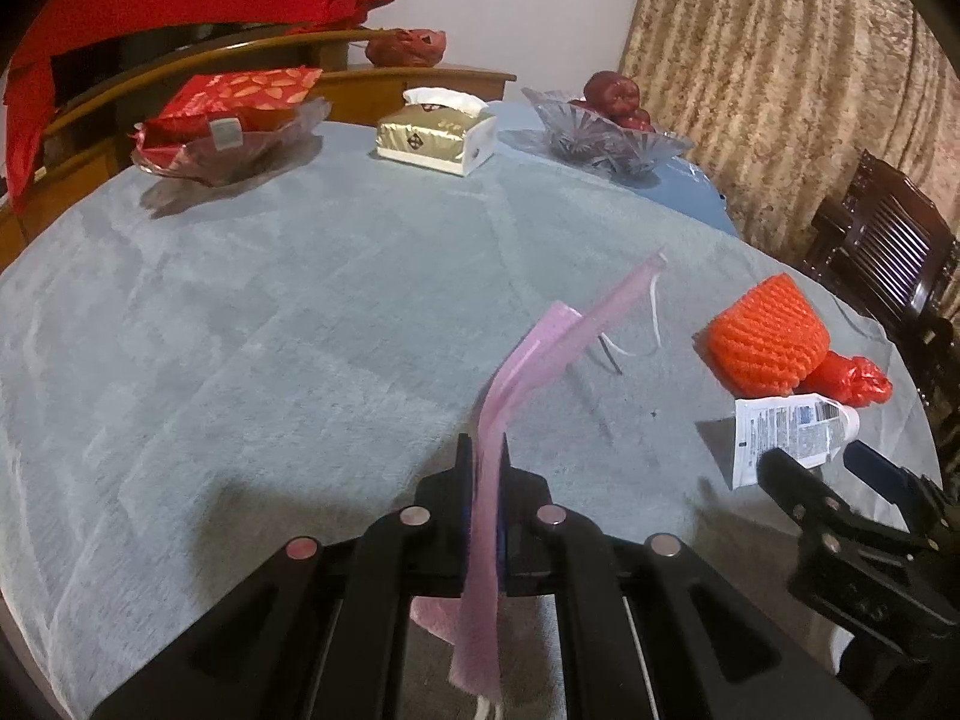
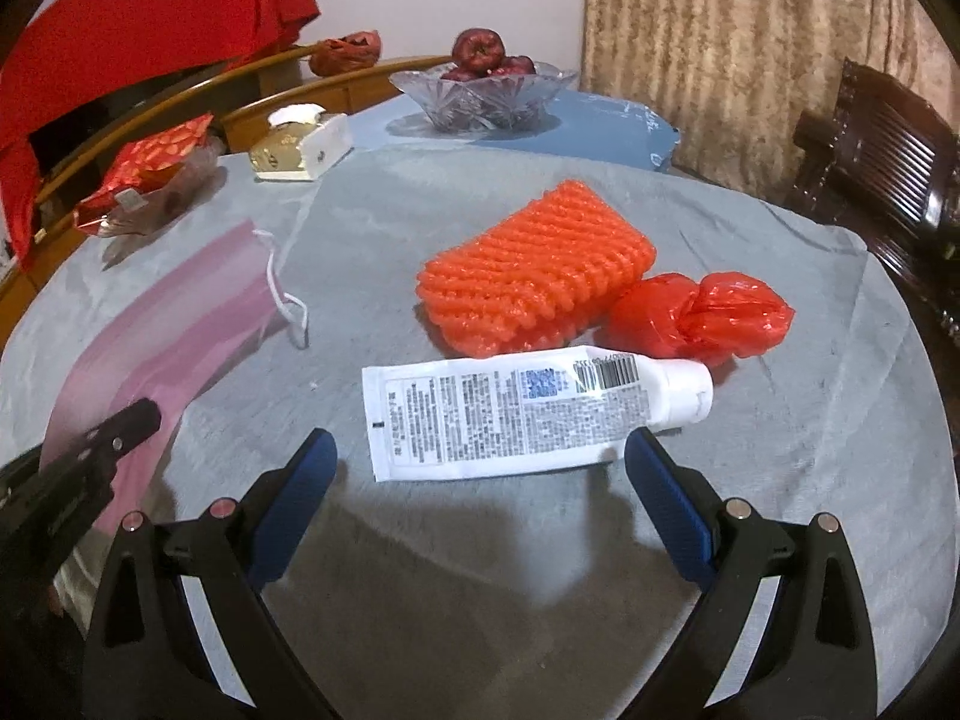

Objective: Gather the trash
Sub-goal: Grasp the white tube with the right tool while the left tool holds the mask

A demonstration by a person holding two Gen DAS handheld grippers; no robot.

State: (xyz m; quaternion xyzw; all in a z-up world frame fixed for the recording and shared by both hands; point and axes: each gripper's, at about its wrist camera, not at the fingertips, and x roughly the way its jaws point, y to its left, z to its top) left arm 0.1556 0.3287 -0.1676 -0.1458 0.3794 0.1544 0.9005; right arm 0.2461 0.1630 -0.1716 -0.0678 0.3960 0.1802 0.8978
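Left tongs (image 1: 485, 462) pinch pink mask (image 1: 540, 354); right tongs (image 2: 480, 468) flank tube (image 2: 528, 414).

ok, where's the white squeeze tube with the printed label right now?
In the right wrist view the white squeeze tube lies flat on the grey tablecloth, just ahead of the open right gripper, with the orange foam net and knotted red plastic bag right behind it.

Matt cloth tablecloth (image 2: 540, 540), glossy plastic tube (image 2: 528, 414), foam net (image 2: 540, 264)
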